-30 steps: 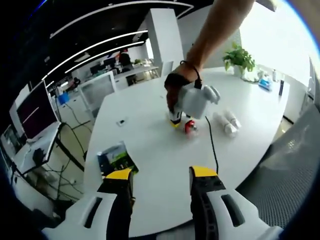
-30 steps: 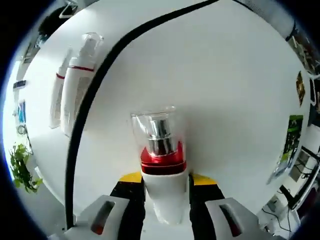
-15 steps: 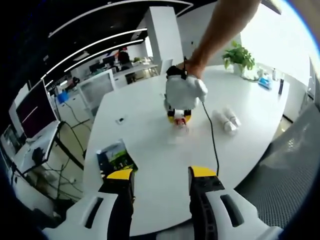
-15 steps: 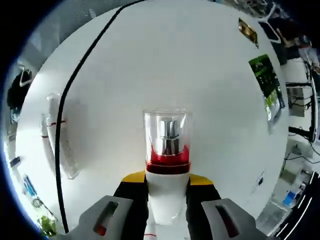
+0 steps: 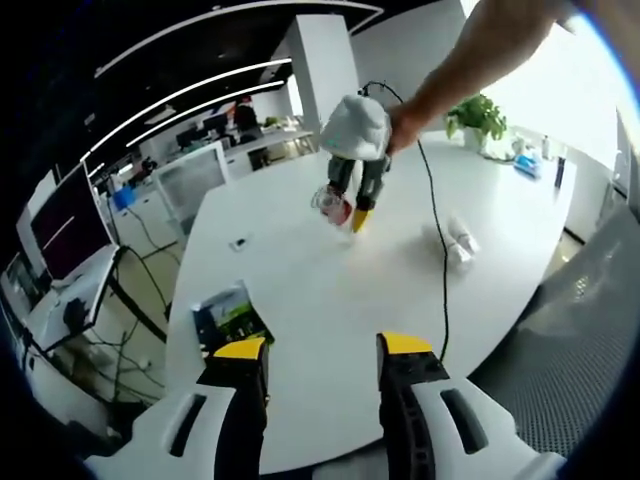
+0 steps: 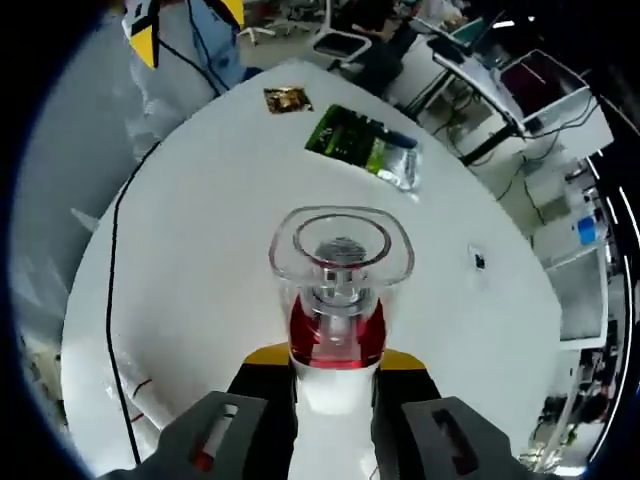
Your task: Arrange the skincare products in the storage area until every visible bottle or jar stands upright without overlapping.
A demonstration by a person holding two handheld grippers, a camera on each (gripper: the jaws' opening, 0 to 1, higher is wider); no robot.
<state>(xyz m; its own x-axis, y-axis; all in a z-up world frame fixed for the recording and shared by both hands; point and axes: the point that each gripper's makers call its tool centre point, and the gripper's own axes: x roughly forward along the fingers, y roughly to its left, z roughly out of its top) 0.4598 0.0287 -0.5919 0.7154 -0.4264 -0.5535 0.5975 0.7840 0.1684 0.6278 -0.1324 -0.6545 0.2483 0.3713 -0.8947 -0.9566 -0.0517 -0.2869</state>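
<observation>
Both jaws of the right gripper (image 6: 335, 372) clamp the pump bottle (image 6: 338, 300); left gripper (image 5: 322, 358) gapes empty.

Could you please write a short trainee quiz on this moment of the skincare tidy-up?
1. True or false: the right hand-held gripper is shut on the pump bottle.
2. Which is the left hand-held gripper holding? A) a tube B) nothing C) the pump bottle
3. Fill in: in the left gripper view, the two white tubes are ____ on the table.

Key: 1 true; 2 B, its jaws stand apart with only the table between them; 3 lying.
</observation>
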